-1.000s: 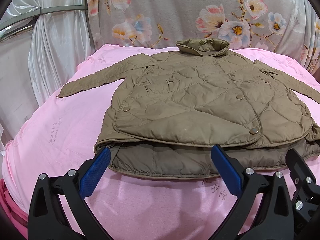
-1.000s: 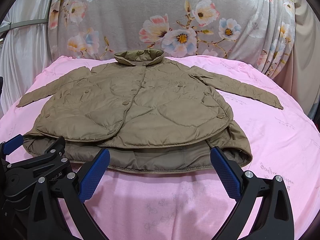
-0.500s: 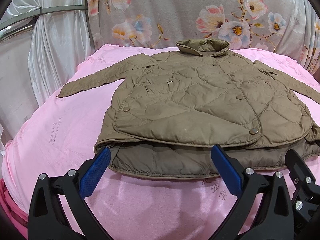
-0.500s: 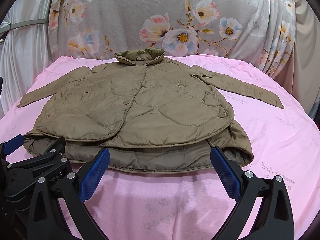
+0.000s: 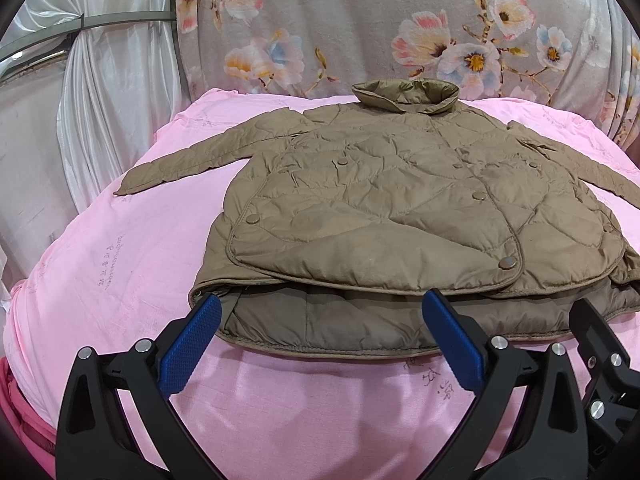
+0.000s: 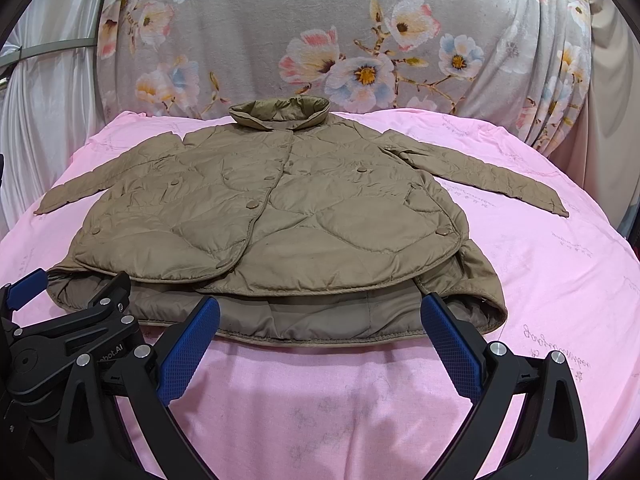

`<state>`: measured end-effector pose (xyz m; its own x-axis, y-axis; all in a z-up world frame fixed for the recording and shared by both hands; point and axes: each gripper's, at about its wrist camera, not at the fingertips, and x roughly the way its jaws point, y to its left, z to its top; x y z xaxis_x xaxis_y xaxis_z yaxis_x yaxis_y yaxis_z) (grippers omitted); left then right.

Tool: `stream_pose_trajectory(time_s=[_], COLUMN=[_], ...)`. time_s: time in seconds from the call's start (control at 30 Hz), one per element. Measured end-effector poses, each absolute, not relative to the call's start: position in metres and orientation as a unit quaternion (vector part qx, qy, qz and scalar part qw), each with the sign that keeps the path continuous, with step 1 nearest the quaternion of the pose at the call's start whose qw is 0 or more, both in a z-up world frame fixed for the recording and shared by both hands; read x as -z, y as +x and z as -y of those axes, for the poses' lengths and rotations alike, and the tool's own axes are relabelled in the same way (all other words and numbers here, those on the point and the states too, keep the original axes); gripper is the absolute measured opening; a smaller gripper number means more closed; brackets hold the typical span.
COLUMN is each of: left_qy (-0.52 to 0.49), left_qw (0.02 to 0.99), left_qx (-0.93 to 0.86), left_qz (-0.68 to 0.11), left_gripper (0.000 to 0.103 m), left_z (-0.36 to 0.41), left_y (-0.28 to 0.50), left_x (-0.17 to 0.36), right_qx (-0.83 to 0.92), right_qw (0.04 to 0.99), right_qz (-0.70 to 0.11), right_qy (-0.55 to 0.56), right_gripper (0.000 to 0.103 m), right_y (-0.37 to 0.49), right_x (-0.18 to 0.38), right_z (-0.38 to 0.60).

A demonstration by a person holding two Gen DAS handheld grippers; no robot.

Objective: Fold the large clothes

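A brown quilted jacket (image 5: 392, 208) lies flat and buttoned on a pink bed sheet (image 5: 120, 264), collar at the far side, both sleeves spread outward. It also shows in the right wrist view (image 6: 280, 216). My left gripper (image 5: 320, 332) is open and empty, hovering just before the jacket's near hem, left of centre. My right gripper (image 6: 320, 332) is open and empty, just before the hem's right part. The left gripper's body (image 6: 72, 340) shows at the lower left of the right wrist view.
A grey floral cloth (image 6: 340, 40) hangs behind the bed. White curtains (image 5: 100, 100) hang at the left. The pink sheet (image 6: 560, 280) extends beyond both sleeves and in front of the hem.
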<state>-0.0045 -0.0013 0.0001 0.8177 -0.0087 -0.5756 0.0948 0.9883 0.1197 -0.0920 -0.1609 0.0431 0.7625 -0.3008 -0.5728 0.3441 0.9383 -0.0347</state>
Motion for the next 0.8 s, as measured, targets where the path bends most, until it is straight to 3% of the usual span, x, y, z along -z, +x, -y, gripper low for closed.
stream_pose_trajectory(time_s=[0.8], left_qy=[0.071], left_qw=[0.951], left_qx=[0.028], left_qz=[-0.300], left_gripper=[0.098], left_z=[0.0007], left_y=[-0.0039], left_x=[-0.0001], right_qx=[0.172], right_qw=[0.938], right_qz=[-0.299], right_qy=[0.037], right_gripper=[0.098], right_y=[-0.0921], right_x=[-0.0433], right_z=[0.1583])
